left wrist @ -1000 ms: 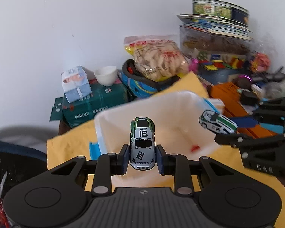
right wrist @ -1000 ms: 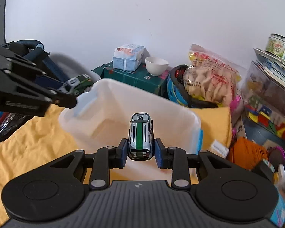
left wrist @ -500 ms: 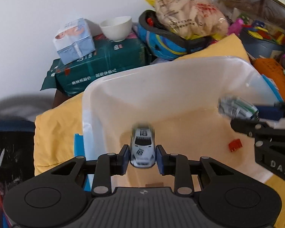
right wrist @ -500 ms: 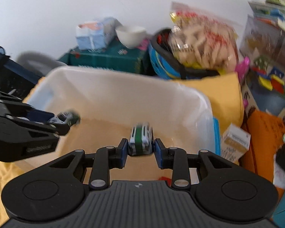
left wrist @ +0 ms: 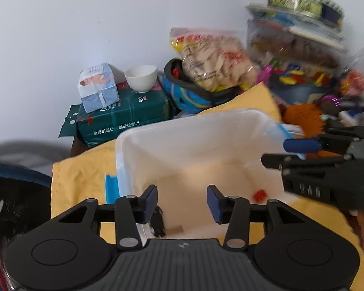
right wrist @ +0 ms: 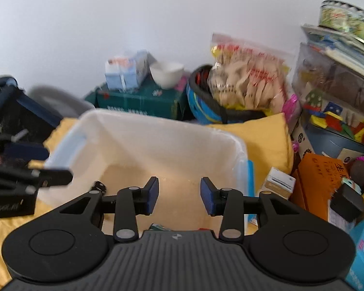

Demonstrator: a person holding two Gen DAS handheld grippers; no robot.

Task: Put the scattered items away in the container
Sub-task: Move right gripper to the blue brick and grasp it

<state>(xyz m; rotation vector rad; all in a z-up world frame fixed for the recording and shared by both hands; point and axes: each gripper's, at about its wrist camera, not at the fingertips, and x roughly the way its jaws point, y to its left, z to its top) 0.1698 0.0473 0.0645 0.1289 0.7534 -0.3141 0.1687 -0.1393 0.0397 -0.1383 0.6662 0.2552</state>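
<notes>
My left gripper [left wrist: 182, 202] and right gripper [right wrist: 179, 196] both hang with jaws spread and empty over the translucent white plastic bin [left wrist: 123, 150], so I judge the drop step is done. A dark toy car [left wrist: 157, 222] lies on the bin floor at six o'clock, a small red block [left wrist: 259, 195] towards three. Next I need to lift clear and look for loose items on the yellow cloth [right wrist: 267, 140] beyond.

The green package [left wrist: 123, 118] at far left bore "600" and Chinese print too blurred to read — the right gripper [left wrist: 310, 190] showed "DAS".
</notes>
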